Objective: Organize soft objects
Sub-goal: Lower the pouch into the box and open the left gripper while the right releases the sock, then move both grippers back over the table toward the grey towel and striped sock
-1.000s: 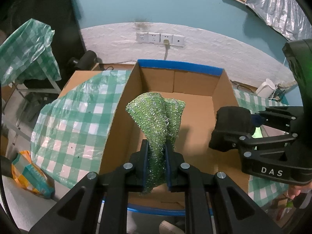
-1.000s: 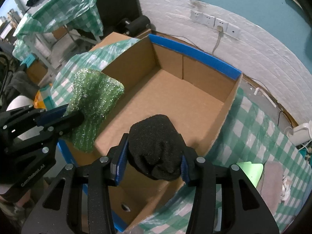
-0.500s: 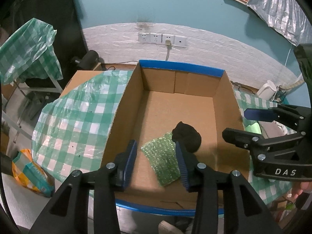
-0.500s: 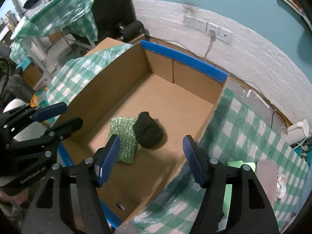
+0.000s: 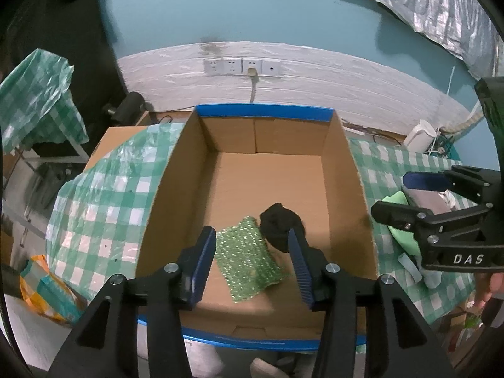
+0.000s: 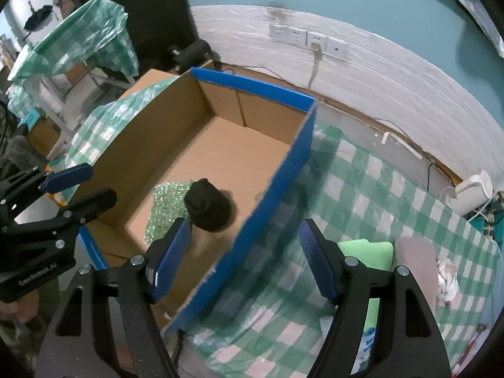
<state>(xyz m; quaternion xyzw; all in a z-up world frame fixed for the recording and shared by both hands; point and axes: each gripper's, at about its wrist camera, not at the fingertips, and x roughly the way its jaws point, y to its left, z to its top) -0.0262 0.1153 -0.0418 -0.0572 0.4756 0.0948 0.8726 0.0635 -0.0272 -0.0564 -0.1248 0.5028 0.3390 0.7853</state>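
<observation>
Both our tools are released and carry nothing: the left tool hangs above the green mesh cloth and black sock, which touch on the cardboard box floor. Ahead of the right tool lies a green sponge; it looks light and squashy, so we judge a pinch across its middle best.

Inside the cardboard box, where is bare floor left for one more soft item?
The far half of the cardboard box, toward its blue-edged back wall, is bare. The near part is crowded: green scouring cloth and black sponge lie touching there.
</observation>
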